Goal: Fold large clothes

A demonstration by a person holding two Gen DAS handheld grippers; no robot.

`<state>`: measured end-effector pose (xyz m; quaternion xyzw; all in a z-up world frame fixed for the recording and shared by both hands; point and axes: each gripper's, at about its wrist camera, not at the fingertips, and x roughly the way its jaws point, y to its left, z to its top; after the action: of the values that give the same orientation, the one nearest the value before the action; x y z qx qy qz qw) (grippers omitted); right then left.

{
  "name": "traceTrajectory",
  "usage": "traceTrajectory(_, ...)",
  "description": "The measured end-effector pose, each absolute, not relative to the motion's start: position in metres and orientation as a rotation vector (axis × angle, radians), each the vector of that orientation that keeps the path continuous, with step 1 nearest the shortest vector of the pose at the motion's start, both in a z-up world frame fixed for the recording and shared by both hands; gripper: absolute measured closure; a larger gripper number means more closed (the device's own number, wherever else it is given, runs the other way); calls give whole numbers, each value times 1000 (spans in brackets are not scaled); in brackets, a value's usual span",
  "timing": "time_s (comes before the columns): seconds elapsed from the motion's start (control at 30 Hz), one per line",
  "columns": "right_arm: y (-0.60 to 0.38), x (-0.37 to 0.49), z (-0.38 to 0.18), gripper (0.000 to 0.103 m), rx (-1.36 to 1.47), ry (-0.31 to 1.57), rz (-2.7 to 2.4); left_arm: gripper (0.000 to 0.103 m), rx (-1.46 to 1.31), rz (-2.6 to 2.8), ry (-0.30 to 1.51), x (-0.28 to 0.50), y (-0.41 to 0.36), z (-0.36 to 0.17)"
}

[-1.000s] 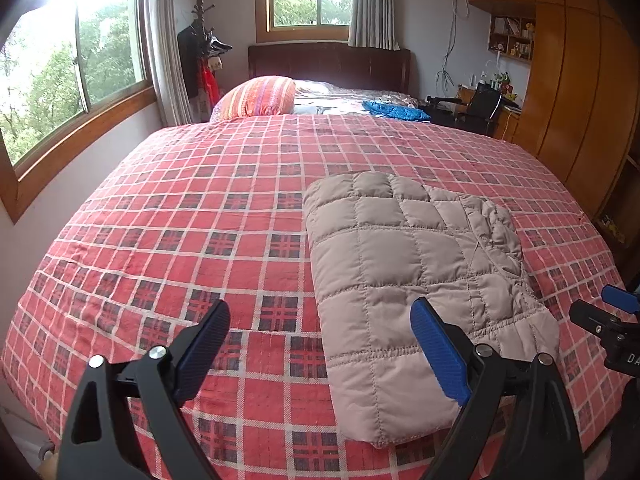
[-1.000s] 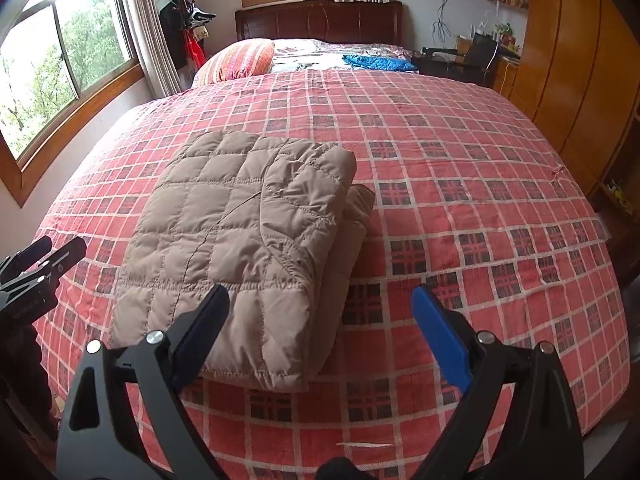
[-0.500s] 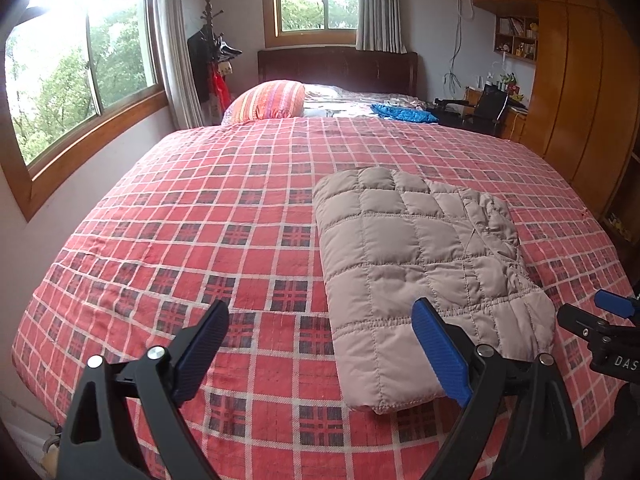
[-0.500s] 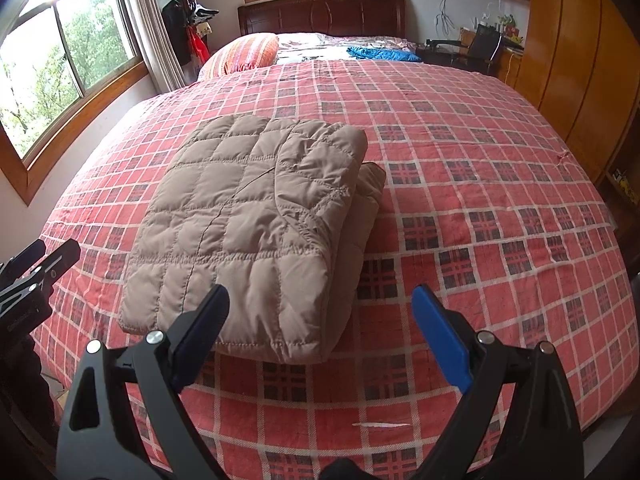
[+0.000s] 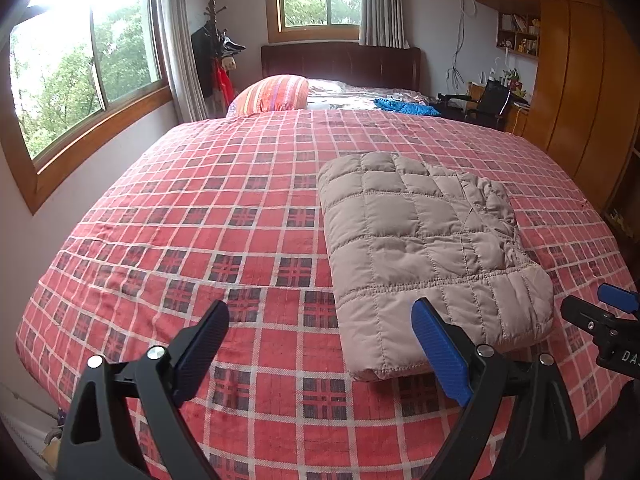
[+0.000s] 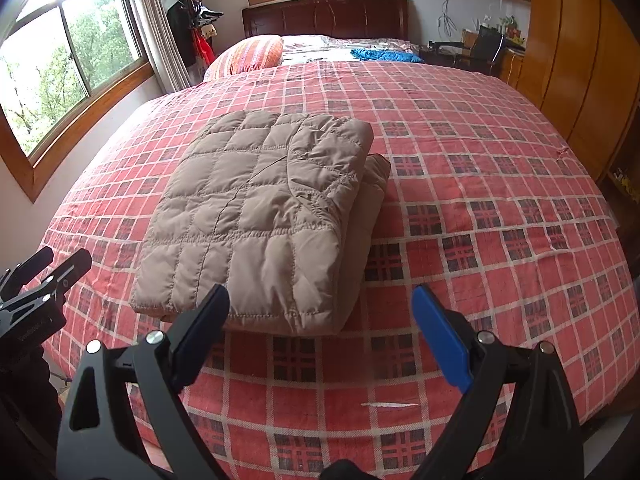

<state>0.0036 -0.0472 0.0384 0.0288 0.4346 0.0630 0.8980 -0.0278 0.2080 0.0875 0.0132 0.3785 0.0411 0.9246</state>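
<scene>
On the big bed with the red plaid cotton bedspread (image 5: 224,208), the beige quilted puffer jacket (image 5: 420,248) lies folded into a fat rectangle, flat on the cover and nearer the foot of the bed than the headboard. From the right wrist view the same jacket (image 6: 260,216) shows a lower layer sticking out a bit along its right edge (so the fold isn't perfectly lined up).

The left gripper (image 5: 320,344) hangs over the near edge of the bedspread with its blue-padded fingers spread wide apart, holding nothing; the jacket's near corner sits just beyond its right finger. The right gripper (image 6: 320,332) is the same deal, fingers wide apart and empty, with the jacket's near hem just past its left finger. Neither one touches the fabric.

Up at the head end there's an orange striped pillow (image 5: 274,94) and a crumpled blue cloth (image 5: 404,107) in front of the dark wooden headboard (image 5: 340,66). A coat rack with dark clothes (image 5: 214,56) stands in the corner by the windows, and wooden wardrobe panels (image 5: 576,92) line the right side.
</scene>
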Motion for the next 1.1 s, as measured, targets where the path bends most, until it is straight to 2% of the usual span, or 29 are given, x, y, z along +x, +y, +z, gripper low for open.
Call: traceTrajectory(1.1,-42,-30,45,11,55,858,136,10,33,83,726,-60,202,98)
